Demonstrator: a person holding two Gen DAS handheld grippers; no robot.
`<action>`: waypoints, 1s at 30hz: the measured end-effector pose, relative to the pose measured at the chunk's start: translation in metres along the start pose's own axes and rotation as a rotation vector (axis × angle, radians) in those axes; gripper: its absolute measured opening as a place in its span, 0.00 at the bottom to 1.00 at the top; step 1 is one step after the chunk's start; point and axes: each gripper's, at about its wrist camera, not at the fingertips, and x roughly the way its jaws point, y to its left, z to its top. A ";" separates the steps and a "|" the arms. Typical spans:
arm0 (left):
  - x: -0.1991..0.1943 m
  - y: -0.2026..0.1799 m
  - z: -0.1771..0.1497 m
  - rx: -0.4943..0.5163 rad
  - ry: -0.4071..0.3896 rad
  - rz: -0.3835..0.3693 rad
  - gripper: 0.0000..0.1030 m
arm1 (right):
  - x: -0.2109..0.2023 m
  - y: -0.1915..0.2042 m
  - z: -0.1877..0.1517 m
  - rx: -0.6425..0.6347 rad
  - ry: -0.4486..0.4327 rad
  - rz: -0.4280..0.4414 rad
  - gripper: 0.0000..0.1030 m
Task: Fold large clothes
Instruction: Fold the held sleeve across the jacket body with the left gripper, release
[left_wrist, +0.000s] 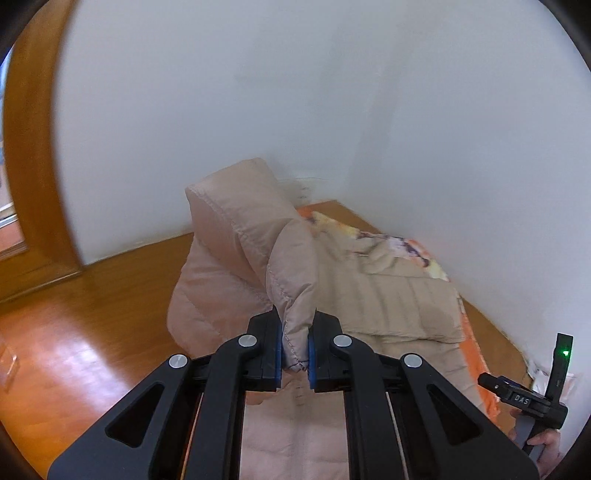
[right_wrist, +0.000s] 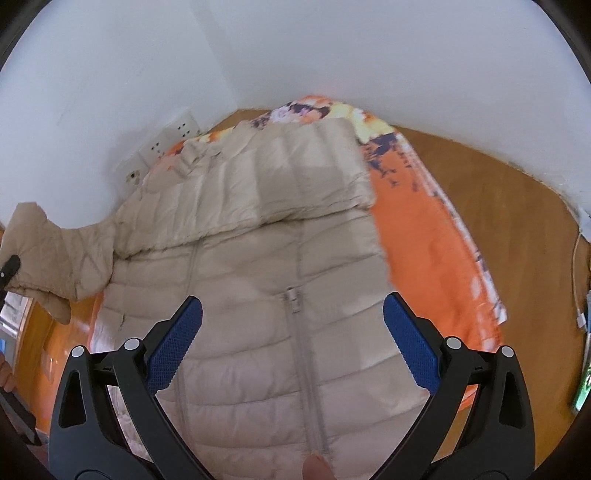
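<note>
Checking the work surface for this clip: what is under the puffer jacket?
An orange patterned blanket lies under the jacket, spread on the wooden floor. Anything between jacket and blanket is covered.

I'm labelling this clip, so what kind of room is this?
Probably a room in a home: a wooden floor, plain white walls, and a beige puffer jacket spread on an orange patterned blanket on the floor.

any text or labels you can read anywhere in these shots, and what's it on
"DAS": white letters on the black body of the right gripper, seen in the left wrist view.
No readable text on the puffer jacket, the orange blanket or the wall sockets.
</note>
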 end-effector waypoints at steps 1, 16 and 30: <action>0.003 -0.009 0.001 0.008 0.000 -0.016 0.10 | -0.002 -0.004 0.002 0.004 -0.004 -0.002 0.95; 0.093 -0.103 -0.024 0.070 0.181 -0.167 0.10 | 0.003 -0.039 0.011 0.023 -0.001 -0.010 0.95; 0.171 -0.121 -0.064 0.133 0.326 -0.105 0.19 | 0.013 -0.052 0.009 0.032 0.033 -0.033 0.95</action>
